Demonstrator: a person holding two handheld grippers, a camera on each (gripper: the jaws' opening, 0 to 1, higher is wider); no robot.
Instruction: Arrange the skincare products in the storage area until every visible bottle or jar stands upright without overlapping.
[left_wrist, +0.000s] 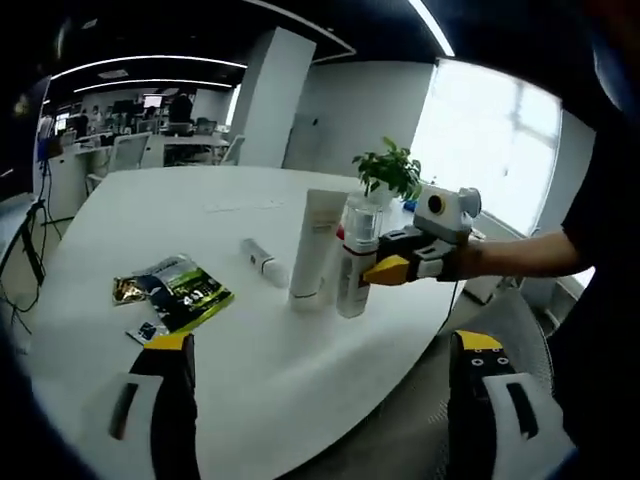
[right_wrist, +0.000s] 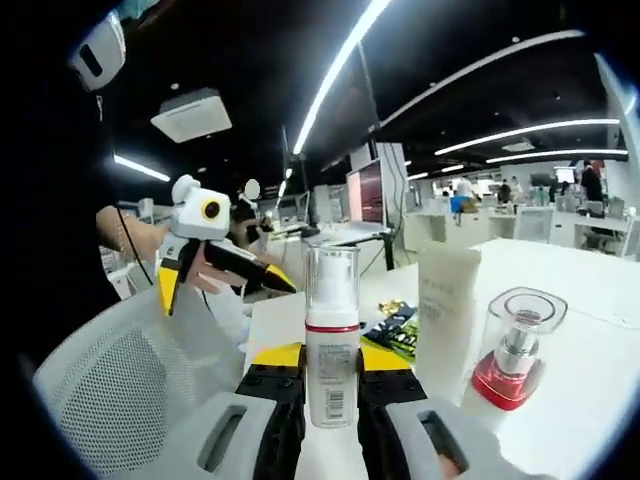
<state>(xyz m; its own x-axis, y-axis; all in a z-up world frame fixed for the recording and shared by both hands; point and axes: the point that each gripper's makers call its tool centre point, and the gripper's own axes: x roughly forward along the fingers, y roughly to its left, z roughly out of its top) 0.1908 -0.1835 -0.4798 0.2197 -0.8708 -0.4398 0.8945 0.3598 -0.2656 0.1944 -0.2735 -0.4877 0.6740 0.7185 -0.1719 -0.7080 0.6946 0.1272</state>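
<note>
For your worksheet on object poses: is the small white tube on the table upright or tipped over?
Tipped over. The small white tube lies flat on the table, beside the tall tube, which stands upright.

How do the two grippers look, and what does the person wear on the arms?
The left gripper has black jaws with yellow tips and slotted white outer panels. The right gripper has the same colours, black jaws with yellow tips, under a white body. Seen from its own camera, its jaws are black with yellow pads and grey-white slotted covers. The person's dark sleeve ends above the forearm.
</note>
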